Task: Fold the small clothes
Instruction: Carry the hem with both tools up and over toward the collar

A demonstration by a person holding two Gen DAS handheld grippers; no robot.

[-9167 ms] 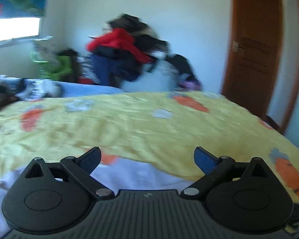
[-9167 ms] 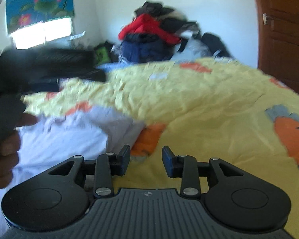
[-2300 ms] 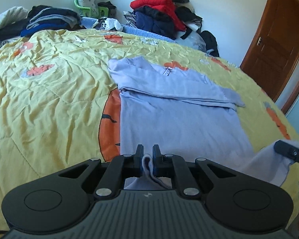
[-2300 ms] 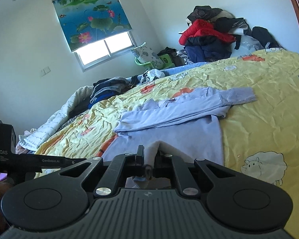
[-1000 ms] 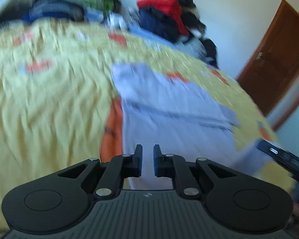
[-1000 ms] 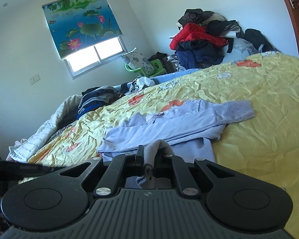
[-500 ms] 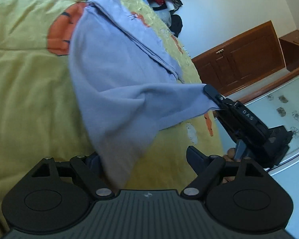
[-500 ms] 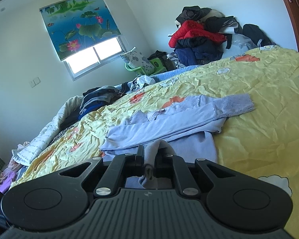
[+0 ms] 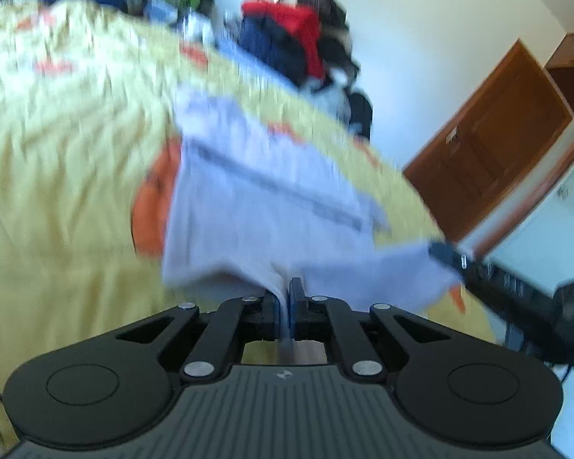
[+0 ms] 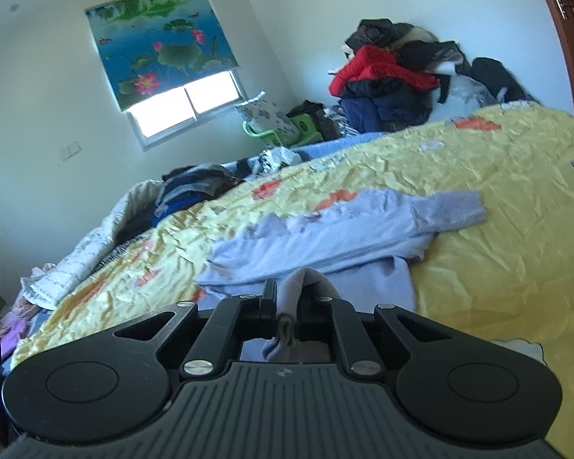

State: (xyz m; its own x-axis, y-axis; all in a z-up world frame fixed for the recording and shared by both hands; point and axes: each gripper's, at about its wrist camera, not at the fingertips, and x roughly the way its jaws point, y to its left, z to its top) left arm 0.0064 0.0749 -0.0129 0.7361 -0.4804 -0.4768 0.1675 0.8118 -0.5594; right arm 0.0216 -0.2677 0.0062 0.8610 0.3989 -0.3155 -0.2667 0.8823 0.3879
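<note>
A lavender long-sleeved top lies on the yellow bedspread, sleeves folded across its chest. My left gripper is shut on the top's bottom hem and holds it lifted. My right gripper is shut on another part of the same hem. The top also shows in the right wrist view, one sleeve cuff reaching right. The right gripper shows in the left wrist view, holding the hem's far corner. The left wrist view is blurred.
A heap of red and dark clothes is stacked against the far wall. More folded clothes and a white quilt lie at the bed's left edge. A green basket stands near the window. A wooden door is at right.
My left gripper was open half a second ago beside the hanging hem; it is now shut on the hem. The right gripper has kept its hold throughout.
</note>
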